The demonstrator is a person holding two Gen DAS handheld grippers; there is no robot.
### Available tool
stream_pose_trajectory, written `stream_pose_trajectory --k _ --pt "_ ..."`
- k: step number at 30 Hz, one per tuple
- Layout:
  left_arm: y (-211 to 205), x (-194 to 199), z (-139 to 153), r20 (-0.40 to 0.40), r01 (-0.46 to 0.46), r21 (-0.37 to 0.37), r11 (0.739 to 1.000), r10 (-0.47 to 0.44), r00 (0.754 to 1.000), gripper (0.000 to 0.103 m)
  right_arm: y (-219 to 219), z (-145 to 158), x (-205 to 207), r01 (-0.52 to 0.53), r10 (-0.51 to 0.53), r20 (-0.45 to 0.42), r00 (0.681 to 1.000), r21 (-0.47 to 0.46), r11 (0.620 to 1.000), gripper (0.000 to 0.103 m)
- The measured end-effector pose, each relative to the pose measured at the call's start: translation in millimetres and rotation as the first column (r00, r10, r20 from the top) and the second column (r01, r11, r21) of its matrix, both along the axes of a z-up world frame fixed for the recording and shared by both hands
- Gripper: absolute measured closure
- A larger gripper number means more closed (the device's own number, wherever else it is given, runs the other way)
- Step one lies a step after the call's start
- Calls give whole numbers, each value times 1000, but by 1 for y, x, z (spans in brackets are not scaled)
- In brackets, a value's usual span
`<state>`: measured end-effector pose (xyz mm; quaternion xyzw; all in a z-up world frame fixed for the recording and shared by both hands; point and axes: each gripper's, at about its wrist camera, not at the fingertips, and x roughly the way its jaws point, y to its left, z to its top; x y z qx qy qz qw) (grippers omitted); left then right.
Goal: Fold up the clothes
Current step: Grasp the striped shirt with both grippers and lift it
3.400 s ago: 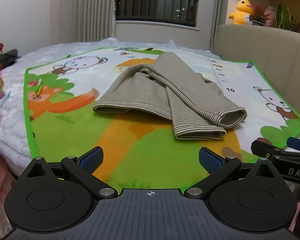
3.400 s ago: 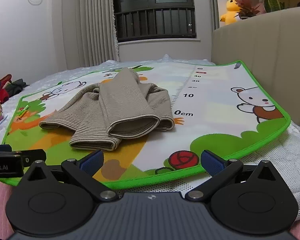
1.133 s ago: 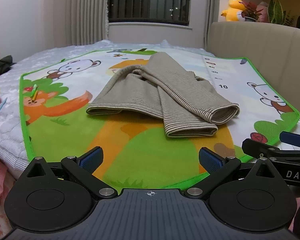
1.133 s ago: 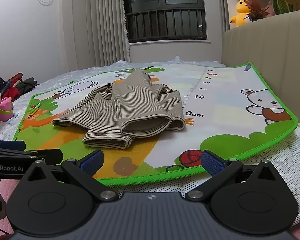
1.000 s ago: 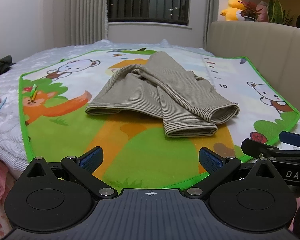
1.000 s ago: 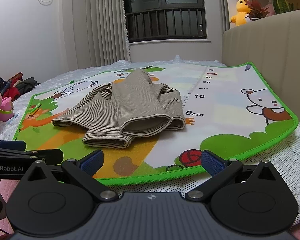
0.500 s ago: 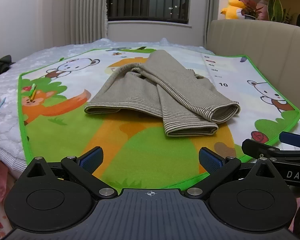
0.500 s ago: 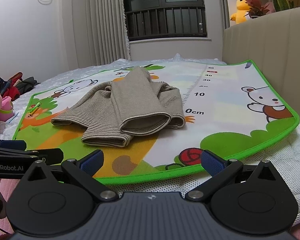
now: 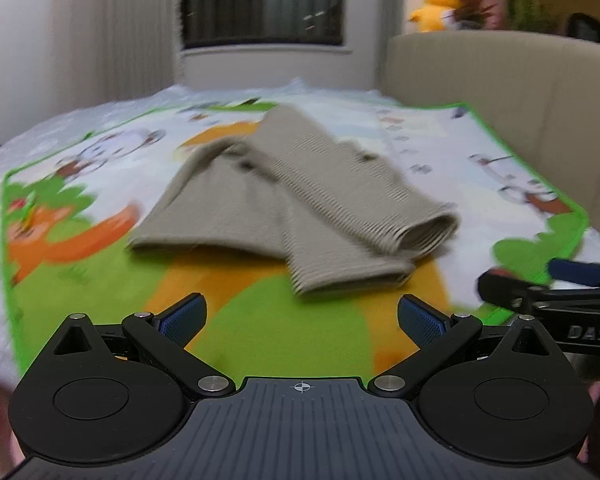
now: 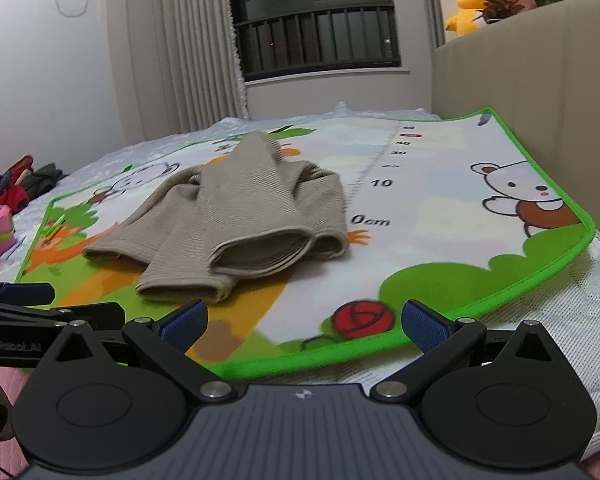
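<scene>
A beige ribbed knit garment [image 9: 300,204] [image 10: 236,220], loosely folded with its cuffs pointing toward the near edge, lies in the middle of a green-bordered cartoon play mat [image 9: 260,336] [image 10: 440,208] spread on a white quilted bed [image 10: 552,304]. The left gripper [image 9: 300,316] and right gripper [image 10: 302,320] hover by the mat's near edge, jaws spread wide, holding nothing. A beige padded headboard [image 9: 500,92] runs along the right edge.
</scene>
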<state>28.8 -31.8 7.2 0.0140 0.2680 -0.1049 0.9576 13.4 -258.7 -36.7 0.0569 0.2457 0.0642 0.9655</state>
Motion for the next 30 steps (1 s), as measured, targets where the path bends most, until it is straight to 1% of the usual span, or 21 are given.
stream_pose_trajectory --k 3,5,6,7,8,9,10,11,12,13,14,15,17,19,21,22,24,26,27,28,30 --pt "-17 14 3 91 80 31 996 -82 992 0 -17 0 13 42 -42 -9 999 29 999 0" --pt "-35 28 0 117 130 115 985 -143 983 1 -28 -1 23 83 -83 -21 996 37 996 0" --pt "-45 36 -2 119 160 163 973 -181 976 6 -34 -1 28 104 -103 -28 994 40 994 0" --pt "-54 42 -5 109 193 206 959 -219 970 13 -38 -1 33 123 -122 -35 992 42 992 0" --pt "-63 48 -10 95 225 249 942 -255 962 26 -43 0 37 139 -137 -41 990 45 989 0" --pt "-71 55 -14 80 255 291 922 -289 954 32 -46 1 42 154 -151 -45 987 46 987 0" --pt "-78 63 -18 67 283 323 903 -320 945 32 -48 3 47 165 -163 -46 986 45 985 0" --pt "-82 68 -21 57 302 338 892 -339 939 41 -50 5 52 176 -174 -46 984 40 984 0" --pt "-83 76 -24 48 316 344 884 -353 935 66 -51 8 56 185 -184 -42 982 35 982 0" --pt "-81 82 -24 40 325 329 887 -357 933 82 -51 11 61 192 -191 -39 981 32 981 0" --pt "-78 89 -23 33 333 309 891 -360 932 91 -50 14 67 195 -194 -36 980 31 980 0" --pt "-69 96 -18 35 337 272 902 -359 933 93 -49 17 73 198 -197 -34 980 31 980 0" --pt "-46 111 -2 54 323 210 923 -340 939 94 -46 23 85 194 -193 -30 981 25 981 0" --pt "-12 132 23 121 241 210 948 -270 955 94 -40 27 100 182 -181 -29 983 14 983 0" --pt "33 162 52 209 78 214 974 -123 970 95 -32 33 115 162 -162 -27 986 10 987 0" --pt "60 180 68 251 -24 206 978 -29 967 95 -28 35 123 148 -148 -26 989 15 989 0" --pt "106 209 88 307 -228 175 958 167 937 95 -18 40 140 103 -103 8 995 34 994 0" --pt "150 235 95 313 -410 141 901 352 882 93 -6 40 157 38 -40 59 997 40 998 0" --pt "168 245 95 293 -469 125 874 419 859 86 -1 37 167 8 -11 68 998 38 999 0" --pt "184 249 93 242 -487 83 869 457 856 80 2 31 180 -9 8 42 999 39 999 0" --pt "202 244 81 119 -442 -51 896 445 888 33 8 15 208 -35 37 -33 999 44 998 0"
